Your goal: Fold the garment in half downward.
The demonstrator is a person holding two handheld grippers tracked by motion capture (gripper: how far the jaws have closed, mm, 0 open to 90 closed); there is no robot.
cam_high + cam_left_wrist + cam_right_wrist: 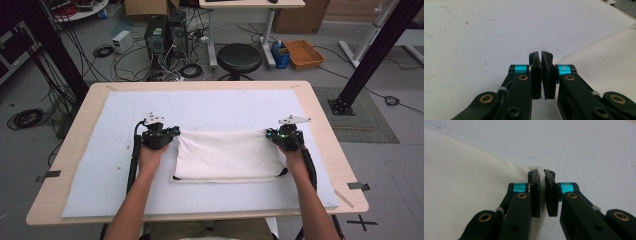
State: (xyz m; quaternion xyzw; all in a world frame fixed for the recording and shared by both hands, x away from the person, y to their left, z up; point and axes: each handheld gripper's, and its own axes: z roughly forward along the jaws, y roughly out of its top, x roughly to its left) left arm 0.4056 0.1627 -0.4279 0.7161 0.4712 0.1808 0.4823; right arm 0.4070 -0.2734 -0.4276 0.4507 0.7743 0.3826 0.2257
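A white cloth (pixel 227 155) lies folded flat in the middle of the pale blue mat (pixel 110 180). My left gripper (pixel 171 133) is at the cloth's far left corner, jaws pressed together with a thin pale sliver between the pads (pixel 537 77). In that gripper's view the cloth (pixel 604 62) runs off to the right from behind the jaws. My right gripper (pixel 271 134) is at the far right corner, shut on a pinch of cloth (pixel 461 195) that bulges out between its fingertips (pixel 540 173).
The mat covers most of a wooden table (pixel 322 130). Dark strips (pixel 283 172) peek out under the cloth's near corners. Behind the table are a black stool (pixel 239 57), computer towers (pixel 156 35), loose cables and black frame posts (pixel 372 55).
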